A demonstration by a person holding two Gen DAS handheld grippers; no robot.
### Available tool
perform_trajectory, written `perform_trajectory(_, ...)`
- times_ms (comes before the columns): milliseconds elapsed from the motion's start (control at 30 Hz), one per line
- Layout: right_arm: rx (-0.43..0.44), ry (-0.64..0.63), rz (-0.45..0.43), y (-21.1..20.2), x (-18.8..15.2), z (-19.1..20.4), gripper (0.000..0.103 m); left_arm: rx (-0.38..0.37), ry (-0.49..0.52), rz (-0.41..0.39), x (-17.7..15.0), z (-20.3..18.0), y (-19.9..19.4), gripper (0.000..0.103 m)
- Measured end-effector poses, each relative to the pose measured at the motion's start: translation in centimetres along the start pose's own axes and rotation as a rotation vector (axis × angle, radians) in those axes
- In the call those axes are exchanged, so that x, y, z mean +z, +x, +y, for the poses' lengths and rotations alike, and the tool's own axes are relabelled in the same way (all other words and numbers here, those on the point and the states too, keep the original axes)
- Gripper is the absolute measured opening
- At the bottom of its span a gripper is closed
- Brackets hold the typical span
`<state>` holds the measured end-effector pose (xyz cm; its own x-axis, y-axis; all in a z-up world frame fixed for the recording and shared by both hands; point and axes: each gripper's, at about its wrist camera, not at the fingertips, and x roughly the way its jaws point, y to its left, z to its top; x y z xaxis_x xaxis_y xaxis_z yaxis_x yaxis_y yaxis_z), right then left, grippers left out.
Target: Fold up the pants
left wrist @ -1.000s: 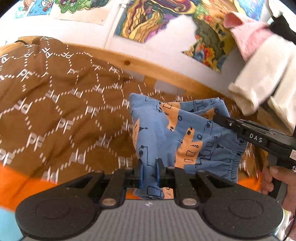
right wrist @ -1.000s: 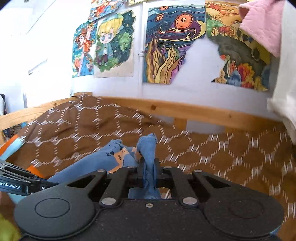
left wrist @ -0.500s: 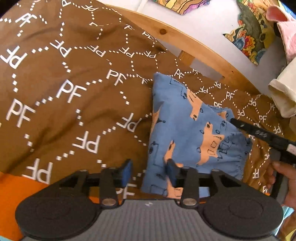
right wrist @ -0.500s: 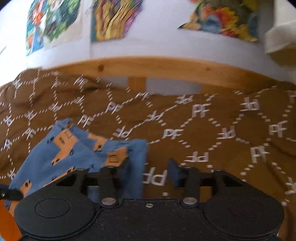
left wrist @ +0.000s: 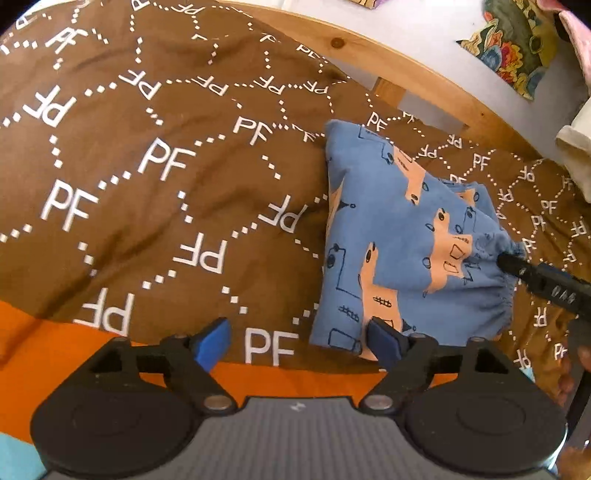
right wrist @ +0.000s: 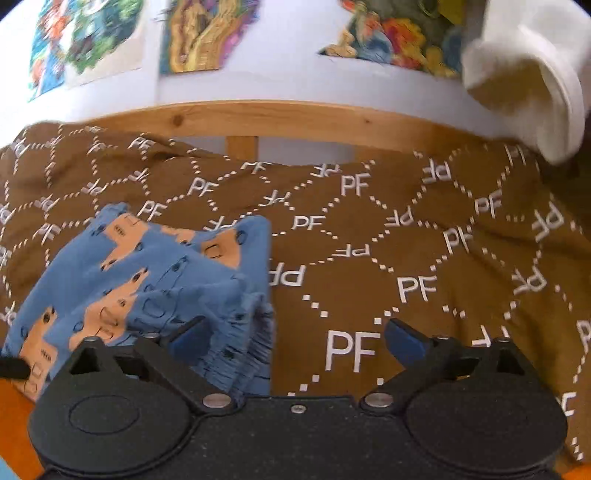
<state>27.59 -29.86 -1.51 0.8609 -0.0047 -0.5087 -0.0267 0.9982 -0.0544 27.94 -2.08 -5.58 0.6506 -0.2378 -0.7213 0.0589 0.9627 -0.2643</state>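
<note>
On the brown quilt (left wrist: 155,192), the folded blue pants (left wrist: 399,243) lay in a compact bundle toward four o'clock in the left wrist view and toward eight o'clock in the right wrist view (right wrist: 147,280). The left gripper (left wrist: 297,341) stood released, its jaws spread wide, with the right-hand pad (left wrist: 384,341) at the bundle's near edge and the other over bare quilt. The right gripper (right wrist: 295,341) was likewise spread and held nothing; its left pad (right wrist: 188,338) sat against the gathered waistband, perhaps touching it, though motion blur made that hard to judge. A wooden rail (right wrist: 295,118) ran behind the quilt at twelve o'clock, with pictures (right wrist: 199,33) on the wall above.
</note>
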Motion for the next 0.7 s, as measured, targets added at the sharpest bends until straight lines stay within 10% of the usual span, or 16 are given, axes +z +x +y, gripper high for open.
perform_trajectory(700,0.120,-0.023,-0.257,-14.3,0.2,3.8,0.102,0.059,0.076,-0.177,0.2,-3.4,-9.5,0.103)
